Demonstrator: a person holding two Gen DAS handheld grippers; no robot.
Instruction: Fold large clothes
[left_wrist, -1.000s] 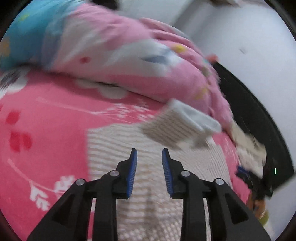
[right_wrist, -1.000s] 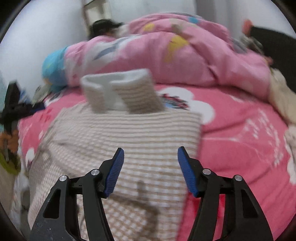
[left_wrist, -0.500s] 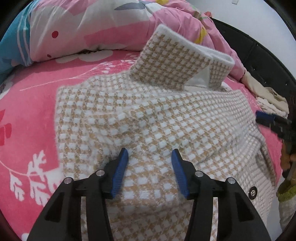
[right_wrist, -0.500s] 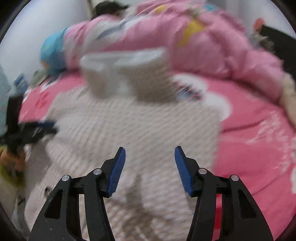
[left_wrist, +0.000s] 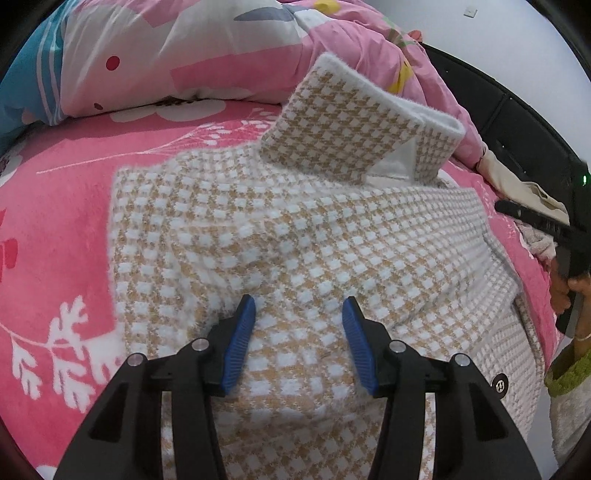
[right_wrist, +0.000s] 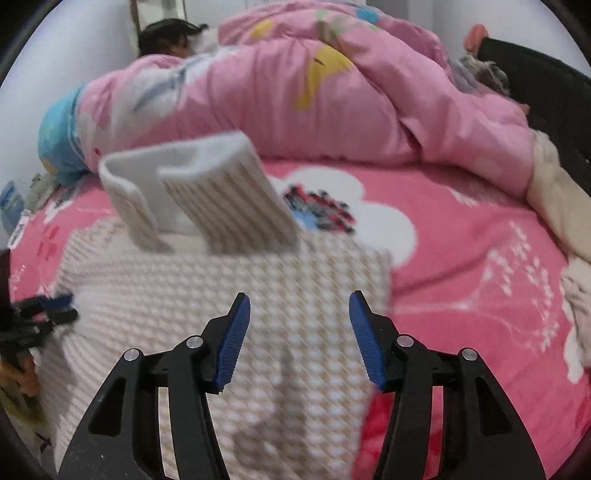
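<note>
Dropping closer to the bed since a second ago, the left tool (left_wrist: 298, 325) is now hanging low over a tan-and-white checked coat (left_wrist: 280, 236), its blue-padded jaws having spread from a narrow gap to about half open, with nothing gripped between them. Fabric is lying below and ahead of both pads, but whether the tips are touching it cannot be told. The coat is lying spread flat on a pink flowered bedsheet (left_wrist: 62, 206), its collar (left_wrist: 354, 125) standing up well ahead of the left tool, and a dark button (left_wrist: 499, 384) is showing to that tool's right.

Meanwhile the right tool (right_wrist: 299, 325) is hovering over the coat's (right_wrist: 207, 302) right-hand portion, jaws likewise standing about half open and empty; its view is blurring with motion. The collar (right_wrist: 207, 195) is rising ahead and to its left, and the sheet (right_wrist: 461, 266) is stretching away to its right. A rumpled pink quilt (right_wrist: 303, 96) is heaped beyond the coat, and the left tool (right_wrist: 40, 314) is appearing at the far left edge of the right wrist view.
</note>
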